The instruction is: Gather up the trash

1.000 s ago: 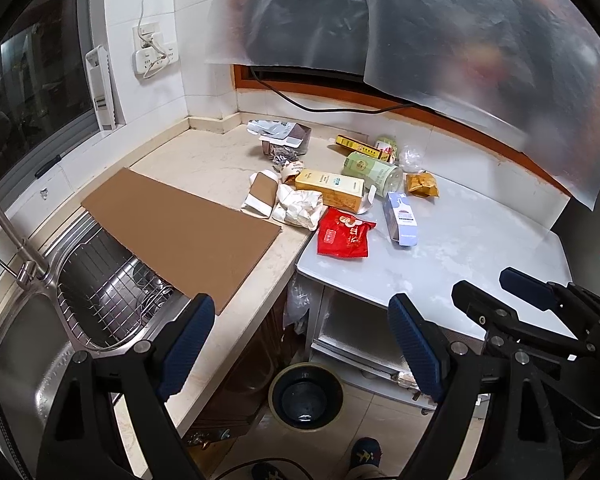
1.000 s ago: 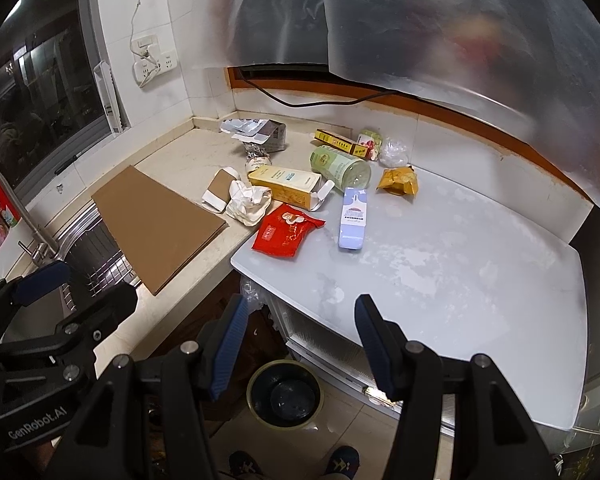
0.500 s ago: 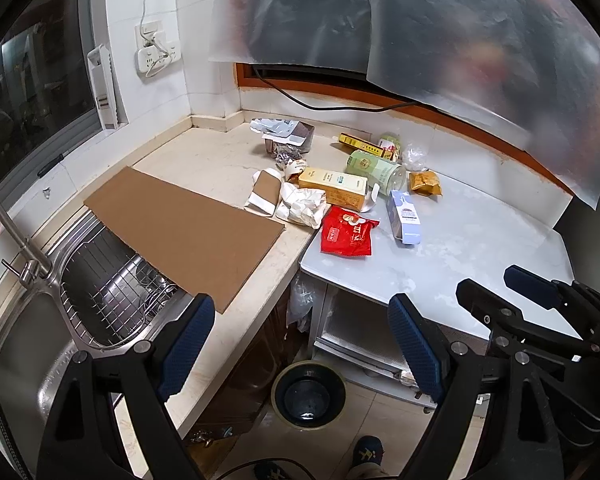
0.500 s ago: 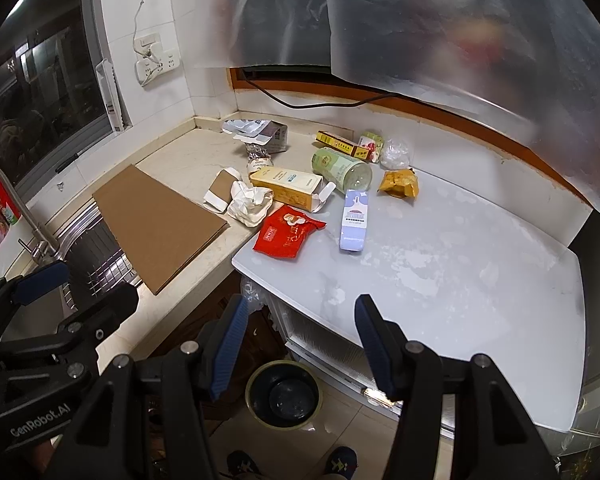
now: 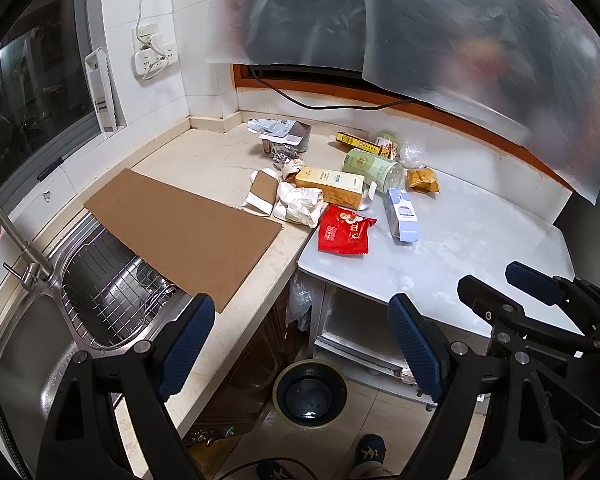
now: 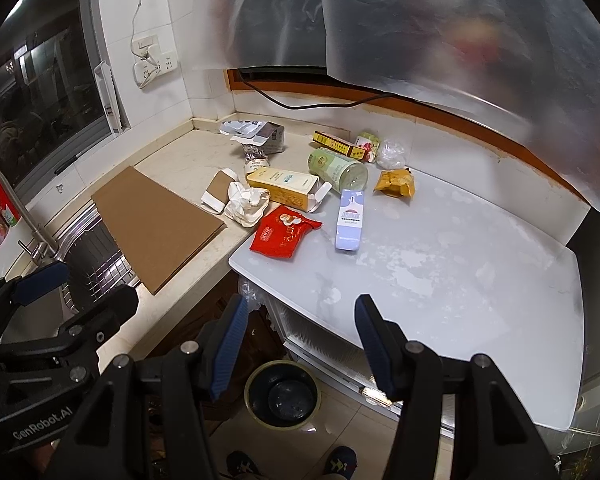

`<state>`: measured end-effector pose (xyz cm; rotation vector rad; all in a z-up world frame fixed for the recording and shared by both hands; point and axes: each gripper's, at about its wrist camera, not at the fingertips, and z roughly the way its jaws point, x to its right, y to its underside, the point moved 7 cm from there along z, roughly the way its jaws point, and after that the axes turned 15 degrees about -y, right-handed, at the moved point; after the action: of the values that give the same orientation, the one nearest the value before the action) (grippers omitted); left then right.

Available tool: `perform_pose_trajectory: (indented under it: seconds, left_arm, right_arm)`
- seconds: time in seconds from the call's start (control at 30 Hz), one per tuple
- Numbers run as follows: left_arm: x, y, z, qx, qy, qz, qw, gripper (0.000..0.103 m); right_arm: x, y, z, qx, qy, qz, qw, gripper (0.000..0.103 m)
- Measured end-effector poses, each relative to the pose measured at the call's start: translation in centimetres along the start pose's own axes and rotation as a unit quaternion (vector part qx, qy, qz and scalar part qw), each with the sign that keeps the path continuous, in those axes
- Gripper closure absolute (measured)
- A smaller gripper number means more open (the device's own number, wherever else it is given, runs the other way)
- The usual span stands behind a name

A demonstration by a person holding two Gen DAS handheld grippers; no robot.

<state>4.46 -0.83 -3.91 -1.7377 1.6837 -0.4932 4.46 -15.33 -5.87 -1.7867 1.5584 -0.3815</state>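
Trash lies in a heap where the beige counter meets the white table [image 6: 440, 264]: a red packet [image 5: 345, 234] [image 6: 284, 232], a pale blue carton [image 5: 401, 214] [image 6: 351, 218], a yellow box [image 5: 330, 186] [image 6: 284, 187], crumpled white paper [image 5: 298, 205] [image 6: 246, 203], a green can [image 5: 373, 166] [image 6: 338, 169] and an orange pouch [image 5: 422, 180] [image 6: 395, 184]. A dark round bin [image 5: 310, 393] [image 6: 282, 393] stands on the floor below. My left gripper [image 5: 300, 336] and right gripper [image 6: 298, 340] hang open and empty, well short of the trash and above the bin.
A brown cardboard sheet [image 5: 182, 228] lies half over the steel sink [image 5: 100, 292] with its wire rack. A torn grey box [image 5: 286, 136] and small yellow box [image 5: 358, 143] lie at the back wall. A person's shoes [image 6: 338, 462] show on the tiled floor.
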Motion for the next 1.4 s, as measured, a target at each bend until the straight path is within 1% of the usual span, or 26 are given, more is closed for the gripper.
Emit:
perform_pose_trajectory:
  seconds: [0.43,0.6,0.7,0.87,1.1,1.3,1.4]
  left_arm:
    - [0.1,0.3,0.0,-0.002,0.000,0.000,1.0000,0.016]
    - [0.9,0.5,0.3,-0.011,0.002,0.007,0.9999,0.016]
    - [2.4,-0.4,1.1,-0.019,0.006,0.010,0.9997,0.016]
    - [4.4,-2.2,3.5,-0.043,0.015,0.003,0.9990,0.016]
    - [6.8,-4.9,7.1,-0.063,0.027,-0.021,0.9974,0.016]
    - [8.8,-6.1,10.9,-0.081,0.042,-0.021,0.9956,0.016]
    - [9.5,-6.2,13.1,-0.090,0.043,-0.018,0.9948,0.016]
  right_arm:
    - [0.3,0.0,0.0,0.000,-0.001,0.001,1.000,0.047]
    - [0.6,0.1,0.2,-0.007,-0.009,0.006,1.000,0.047]
    - [1.9,-0.3,0.7,-0.015,-0.023,0.008,1.000,0.047]
    - [4.6,-2.0,2.0,-0.021,-0.031,0.013,0.999,0.047]
    - [8.8,-4.3,4.6,-0.047,-0.040,0.027,0.998,0.047]
    - [11.8,-6.2,8.5,-0.063,-0.066,0.040,0.995,0.047]
    - [12.6,-6.8,10.8,-0.074,-0.077,0.046,0.993,0.047]
